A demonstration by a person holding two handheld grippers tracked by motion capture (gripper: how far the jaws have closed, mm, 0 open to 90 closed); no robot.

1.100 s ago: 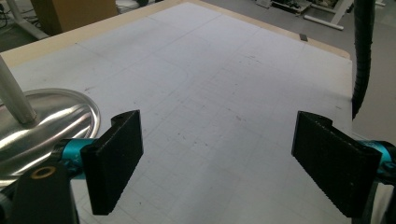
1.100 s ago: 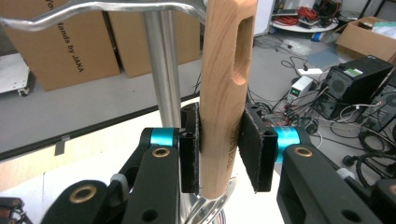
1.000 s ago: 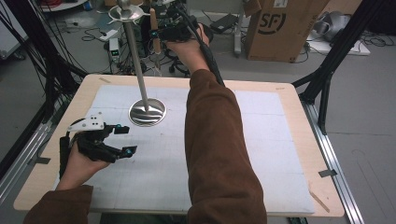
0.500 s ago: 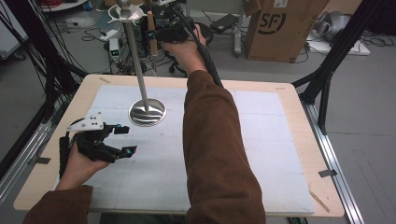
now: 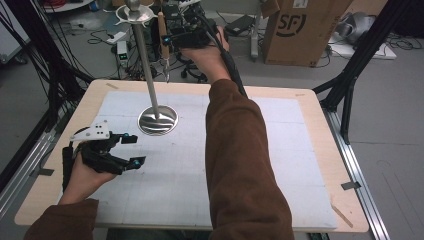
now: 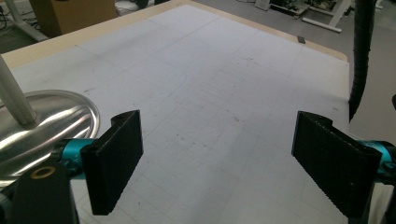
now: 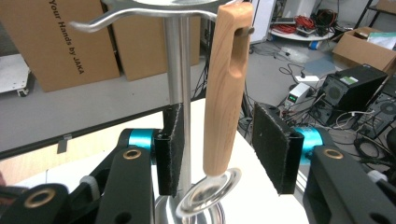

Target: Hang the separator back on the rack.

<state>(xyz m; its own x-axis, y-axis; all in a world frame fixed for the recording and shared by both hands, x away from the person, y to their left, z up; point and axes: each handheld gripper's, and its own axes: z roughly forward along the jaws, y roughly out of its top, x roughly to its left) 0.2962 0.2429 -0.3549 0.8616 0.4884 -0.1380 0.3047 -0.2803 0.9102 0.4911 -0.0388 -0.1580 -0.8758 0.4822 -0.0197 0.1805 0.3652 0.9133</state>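
High above the white gridded mat (image 5: 280,150), the right gripper (image 7: 224,149) holds its jaws apart on either side of a wooden-handled utensil (image 7: 229,88) hanging from a hook of the tall polished steel stand (image 5: 145,60). Meanwhile the left gripper (image 5: 131,149) rests wide open and empty near the stand's round base (image 6: 42,121).
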